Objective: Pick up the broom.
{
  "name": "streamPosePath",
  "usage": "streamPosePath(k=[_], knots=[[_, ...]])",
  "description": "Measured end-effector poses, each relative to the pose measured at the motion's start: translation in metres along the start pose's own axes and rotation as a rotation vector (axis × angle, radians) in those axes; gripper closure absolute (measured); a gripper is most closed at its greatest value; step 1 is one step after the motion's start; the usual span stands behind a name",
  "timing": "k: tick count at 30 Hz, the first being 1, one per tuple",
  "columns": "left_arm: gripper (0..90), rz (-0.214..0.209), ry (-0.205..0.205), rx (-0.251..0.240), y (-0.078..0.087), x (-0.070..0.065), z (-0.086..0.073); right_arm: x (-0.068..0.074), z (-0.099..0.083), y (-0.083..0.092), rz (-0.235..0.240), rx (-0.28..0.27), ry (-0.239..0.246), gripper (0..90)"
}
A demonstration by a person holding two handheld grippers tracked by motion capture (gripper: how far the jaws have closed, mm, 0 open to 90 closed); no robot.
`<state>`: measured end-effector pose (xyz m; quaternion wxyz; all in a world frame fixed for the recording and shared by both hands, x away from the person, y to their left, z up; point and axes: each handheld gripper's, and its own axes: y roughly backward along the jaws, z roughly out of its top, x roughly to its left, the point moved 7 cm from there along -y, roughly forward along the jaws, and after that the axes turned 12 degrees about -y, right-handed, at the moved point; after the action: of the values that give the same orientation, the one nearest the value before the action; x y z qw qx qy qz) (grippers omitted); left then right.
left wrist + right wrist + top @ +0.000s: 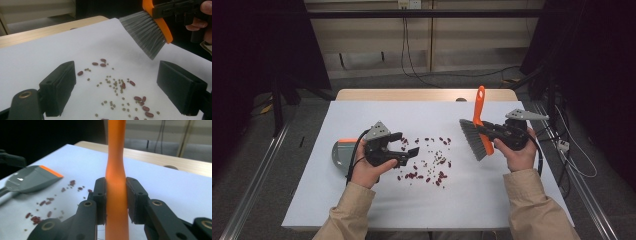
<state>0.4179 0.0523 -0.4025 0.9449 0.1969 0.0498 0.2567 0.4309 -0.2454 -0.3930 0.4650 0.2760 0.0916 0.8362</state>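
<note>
In the high view, a hand brush with an orange plastic handle and grey bristles [478,131] is held right of centre by the right claw [492,131], whose jaws are clamped on the handle; in the right gripper view the handle [115,195] is seen pressed between the two black pads, its upper end cut off by the top edge and its lower end by the bottom edge. The bristles are raised off the white sheet covering the counter [362,200]. A scatter of dark red beans and small greenish seeds [428,161] is spread at the middle of the frame, between the two claws. The left claw [407,148] is held left of centre with its jaws spread wide and nothing between them; in the left gripper view the beans [120,87] are seen on the sheet between the parted jaws, and the brush [147,37] hangs at the upper right, its handle cut off by the top edge. A grey dustpan with an orange front lip [340,150] lies at the far left of the sheet, largely hidden behind the left claw and hand; in the right gripper view it [32,178] is seen at the left edge, its handle cut off. The smaller seeds can hardly be made out from above.
</note>
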Motion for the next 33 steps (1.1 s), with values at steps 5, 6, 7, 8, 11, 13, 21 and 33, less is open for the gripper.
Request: streamPosePath(k=[5,6,7,8,11,13,21,33], knots=[[15.0,0.021,0.008,-0.001,0.008,0.008,-0.003,-0.01,-0.004,0.003,-0.059,0.032,0.016,71.9],[14.8,0.026,0.006,0.0,0.01,0.009,-0.004,-0.012,-0.004,0.003,-0.069,0.041,0.016,71.9],[14.5,0.029,0.005,0.0,0.011,0.011,-0.005,-0.013,-0.005,0.003,-0.083,0.049,0.017,71.9],[14.4,0.03,0.006,0.004,0.013,0.012,-0.006,-0.014,-0.006,0.002,-0.092,0.058,0.026,71.9],[14.2,0.04,0.012,0.005,0.017,0.017,-0.01,-0.016,-0.01,-0.001,-0.102,0.075,0.042,71.9],[14.1,0.046,0.017,0.006,0.019,0.02,-0.012,-0.018,-0.013,-0.005,-0.13,0.091,0.059,71.8],[14.1,0.055,0.016,0.018,0.028,0.026,-0.022,-0.023,-0.025,-0.025,-0.157,0.135,0.05,71.7],[14.0,0.087,0.039,0.042,0.042,0.037,-0.042,-0.019,-0.041,-0.047,-0.17,0.162,0.082,71.0]])
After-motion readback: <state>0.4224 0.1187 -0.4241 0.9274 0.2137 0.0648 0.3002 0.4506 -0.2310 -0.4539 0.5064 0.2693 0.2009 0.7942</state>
